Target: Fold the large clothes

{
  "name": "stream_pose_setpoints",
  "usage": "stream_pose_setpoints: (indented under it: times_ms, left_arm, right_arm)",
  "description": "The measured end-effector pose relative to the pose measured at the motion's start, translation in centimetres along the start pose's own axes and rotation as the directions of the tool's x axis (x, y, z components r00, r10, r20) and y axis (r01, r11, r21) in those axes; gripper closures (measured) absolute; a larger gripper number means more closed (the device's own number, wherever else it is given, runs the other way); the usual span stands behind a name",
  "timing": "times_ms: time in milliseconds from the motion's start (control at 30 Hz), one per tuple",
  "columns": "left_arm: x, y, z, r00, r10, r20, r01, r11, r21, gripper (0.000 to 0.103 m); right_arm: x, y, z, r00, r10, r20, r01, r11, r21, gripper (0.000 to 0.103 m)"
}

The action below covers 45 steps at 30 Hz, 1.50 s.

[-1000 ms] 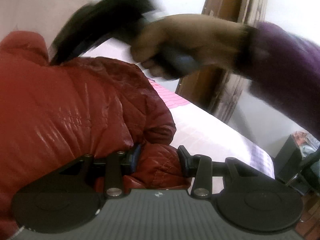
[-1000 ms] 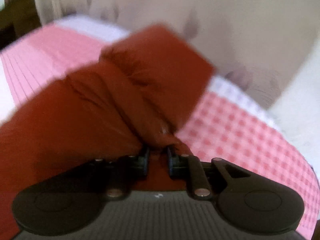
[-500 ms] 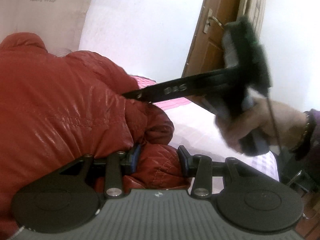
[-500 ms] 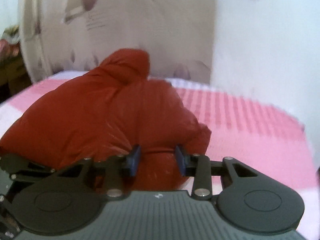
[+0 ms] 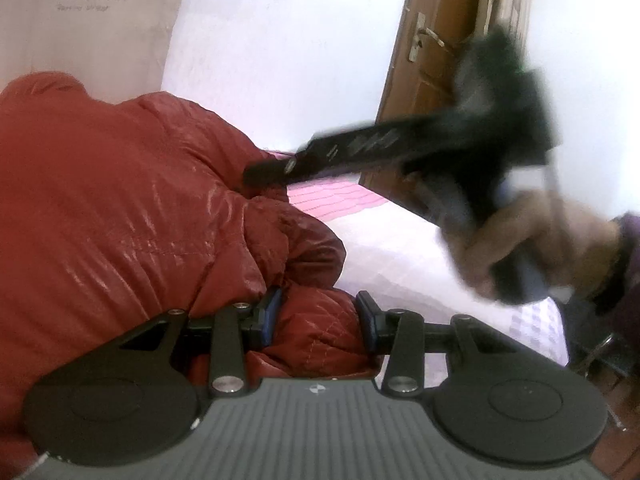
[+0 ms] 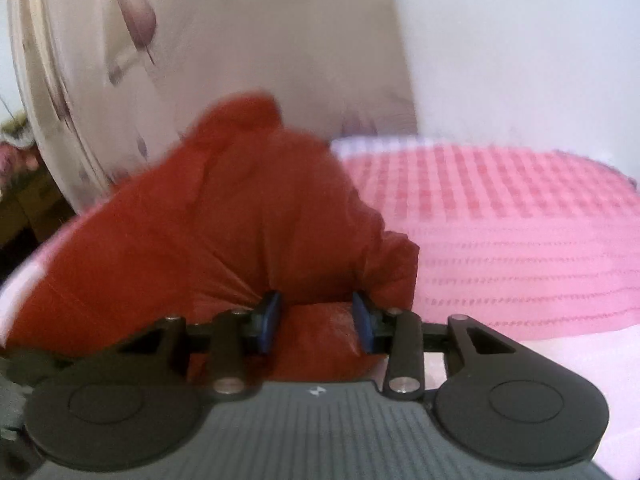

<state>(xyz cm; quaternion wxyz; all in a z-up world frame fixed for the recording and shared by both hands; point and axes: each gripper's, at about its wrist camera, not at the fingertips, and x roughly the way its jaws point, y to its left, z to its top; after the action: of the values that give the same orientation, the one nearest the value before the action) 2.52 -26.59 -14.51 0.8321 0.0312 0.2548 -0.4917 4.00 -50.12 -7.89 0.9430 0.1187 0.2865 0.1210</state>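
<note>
Right gripper (image 6: 316, 318) opening, red jacket (image 6: 240, 240) fold between fingers (image 6: 267, 317).

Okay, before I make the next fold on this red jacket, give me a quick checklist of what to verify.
1. Left tool grips the red jacket: ok, a quilted fold fills the gap between its pads.
2. Right tool has let go: cannot tell. Its jaws have just been opening, but fabric sits between them.
3. Jacket lies flat: not ok, it is bunched in a mound.
4. Room to lay the fold: ok, the pink checked cover shows bare beside the jacket.
5. Jacket is fully on the bed: cannot tell, its edges run out of view.
</note>
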Motion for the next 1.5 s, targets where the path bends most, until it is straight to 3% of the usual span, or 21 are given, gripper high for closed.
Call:
stream_pose_setpoints:
  times_ms: [133, 233, 367, 500, 567, 633, 800, 867, 967, 1067, 1167, 1233, 1333, 1400, 1500]
  left_arm:
    - [0.0, -1.3, -0.1, 1.000, -0.003, 0.004, 0.002, 0.997, 0.073, 0.041]
    - [-0.7, -2.3, -0.2, 1.000, -0.005, 0.020, 0.003, 0.993, 0.116, 0.034]
    - [-4.6, -2.3, -0.5, 0.992, -0.041, 0.123, 0.035, 0.998, 0.052, 0.024]
    - [-7.9, -1.3, -0.6, 0.981, 0.028, 0.191, -0.032, 0.999, 0.019, 0.029]
    - [-7.9, -0.6, -0.8, 0.980, 0.048, 0.192, -0.051, 0.999, 0.008, 0.050]
    - [-7.3, -0.6, -0.6, 0.987, 0.038, 0.153, -0.043, 0.999, 0.030, 0.059]
    - [-4.8, -1.5, -1.1, 0.996, -0.003, 0.085, -0.003, 0.998, 0.068, 0.059]
    - [-4.2, -1.8, -1.4, 0.998, 0.009, 0.069, -0.016, 0.995, 0.102, 0.058]
    - [-3.9, -1.1, -1.3, 0.998, -0.006, 0.069, 0.001, 0.997, 0.082, 0.056]
    - [-4.1, -1.3, -1.7, 0.997, -0.005, 0.077, -0.002, 0.996, 0.092, 0.049]
    - [-4.3, -1.5, -1.9, 0.996, -0.014, 0.089, 0.003, 0.994, 0.113, 0.041]
    - [-5.0, -1.7, -1.9, 0.997, -0.020, 0.078, 0.010, 0.993, 0.116, 0.041]
    - [-6.6, -1.9, -1.3, 0.998, 0.018, 0.063, -0.026, 0.993, 0.116, 0.040]
    - [-7.2, -2.0, -0.3, 0.998, 0.047, 0.033, -0.051, 0.992, 0.118, 0.040]
    - [-8.8, -1.3, 1.2, 0.994, 0.086, 0.073, -0.091, 0.993, 0.073, 0.040]
  right_arm:
    - [-1.4, 3.2, 0.7, 1.000, 0.022, 0.007, -0.020, 0.989, -0.146, 0.063]
    - [0.9, 4.6, 0.0, 0.997, 0.005, -0.071, -0.021, 0.974, -0.225, 0.063]
    - [2.3, 3.1, -1.0, 0.997, 0.025, -0.074, -0.036, 0.988, -0.149, 0.057]
    - [2.5, 2.1, -1.8, 0.997, 0.055, -0.054, -0.061, 0.992, -0.111, 0.055]
    - [2.6, 1.4, -2.1, 0.996, 0.083, -0.036, -0.085, 0.994, -0.070, 0.055]
    - [2.5, 1.0, -2.3, 0.995, 0.095, -0.017, -0.096, 0.994, -0.051, 0.055]
    - [2.4, 1.2, -2.1, 0.997, 0.079, -0.009, -0.079, 0.995, -0.058, 0.051]
    - [1.7, 1.8, -1.8, 0.999, 0.029, -0.015, -0.030, 0.997, -0.076, 0.044]
    - [-0.2, 3.1, -1.1, 0.999, -0.024, 0.027, 0.027, 0.991, -0.129, 0.043]
    - [-2.7, 5.2, -0.9, 0.996, 0.045, 0.077, -0.029, 0.981, -0.192, 0.043]
    - [-3.0, 7.4, -2.1, 0.998, 0.062, -0.005, -0.061, 0.951, -0.304, 0.044]
    - [-2.2, 7.6, -3.6, 0.998, 0.000, -0.067, -0.024, 0.929, -0.369, 0.044]
    - [-2.3, 6.2, -4.6, 0.997, 0.012, -0.073, -0.034, 0.952, -0.305, 0.044]
    - [-2.1, 6.3, -5.1, 0.998, -0.003, -0.064, -0.018, 0.945, -0.328, 0.044]
    - [-1.5, 6.1, -5.6, 0.998, 0.003, -0.063, -0.022, 0.949, -0.314, 0.043]
